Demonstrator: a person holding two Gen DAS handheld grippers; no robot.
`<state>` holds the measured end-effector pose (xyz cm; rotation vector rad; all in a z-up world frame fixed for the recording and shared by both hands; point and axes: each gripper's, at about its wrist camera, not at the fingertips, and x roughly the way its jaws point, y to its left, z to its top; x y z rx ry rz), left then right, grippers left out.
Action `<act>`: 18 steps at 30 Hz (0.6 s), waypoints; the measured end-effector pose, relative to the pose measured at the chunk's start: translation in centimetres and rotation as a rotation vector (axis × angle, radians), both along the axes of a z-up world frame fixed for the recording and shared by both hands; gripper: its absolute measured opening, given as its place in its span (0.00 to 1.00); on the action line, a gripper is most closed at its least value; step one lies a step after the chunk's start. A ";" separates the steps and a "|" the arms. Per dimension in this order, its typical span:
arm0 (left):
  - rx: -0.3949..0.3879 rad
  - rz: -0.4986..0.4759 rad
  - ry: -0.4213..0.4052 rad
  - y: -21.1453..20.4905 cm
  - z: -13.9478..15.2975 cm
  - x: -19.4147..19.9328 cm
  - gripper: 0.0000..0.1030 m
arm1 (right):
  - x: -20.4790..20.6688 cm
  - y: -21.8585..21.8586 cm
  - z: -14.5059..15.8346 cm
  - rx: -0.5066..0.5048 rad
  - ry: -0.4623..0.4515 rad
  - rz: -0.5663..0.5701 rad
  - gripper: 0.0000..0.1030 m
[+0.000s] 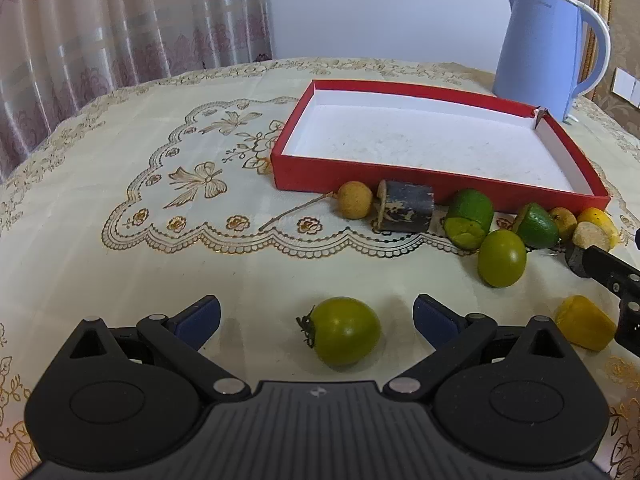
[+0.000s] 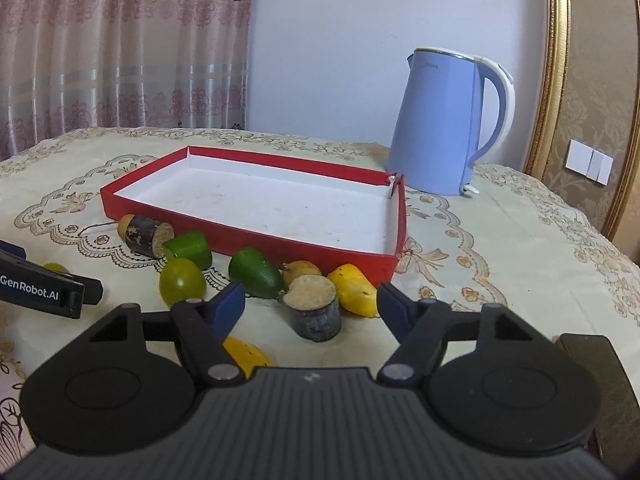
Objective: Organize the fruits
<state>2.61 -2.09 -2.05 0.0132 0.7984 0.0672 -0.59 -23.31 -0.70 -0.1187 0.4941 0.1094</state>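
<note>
A person is working two sets of tongs over a cloth-covered table (image 1: 120, 264), sorting fruit toward a red tray (image 2: 248, 250) that is sitting empty. Nearest, the left tongs (image 1: 316, 316) are hanging spread wide on either side of a green tomato (image 1: 346, 330), pads clear of its skin, apparently lined up to take it. The right tongs (image 2: 310, 308) are standing partly spread around a short brown-topped stump (image 2: 314, 306), neither pad touching it; a yellow piece (image 2: 244, 354) is lying just beneath the left pad. No earlier picture bears on their motion, so only the gap can be told.

Just beyond, the remaining fruit is lying in a loose row along the tray's near wall: a round green fruit (image 2: 182, 282), two cut limes (image 2: 188, 248) (image 2: 256, 274), another yellow piece (image 2: 354, 290), a dark log-like chunk (image 1: 406, 206) and a small tan ball (image 1: 355, 199) with a stalk. The row seems to be waiting within easy reach of the tray.

Farthest back, a blue kettle (image 2: 452, 120) is standing behind the tray's far corner, well apart from the work.
</note>
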 end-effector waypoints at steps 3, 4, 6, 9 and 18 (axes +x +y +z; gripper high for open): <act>-0.007 0.005 0.011 0.4 -0.2 0.1 1.00 | -0.1 0.2 -0.1 -0.025 -0.016 0.000 0.69; -0.001 0.009 0.016 0.4 -0.3 0.2 1.00 | -0.1 0.2 -0.1 -0.030 -0.018 -0.002 0.69; 0.008 0.013 0.023 0.3 -0.5 0.3 1.00 | -0.2 0.1 0.0 -0.029 -0.019 -0.007 0.69; 0.004 0.018 0.025 0.3 -0.6 0.4 1.00 | -0.2 0.1 0.0 -0.029 -0.024 -0.006 0.69; 0.005 0.022 0.026 0.2 -0.6 0.5 1.00 | -0.4 0.0 0.1 -0.020 -0.031 -0.009 0.70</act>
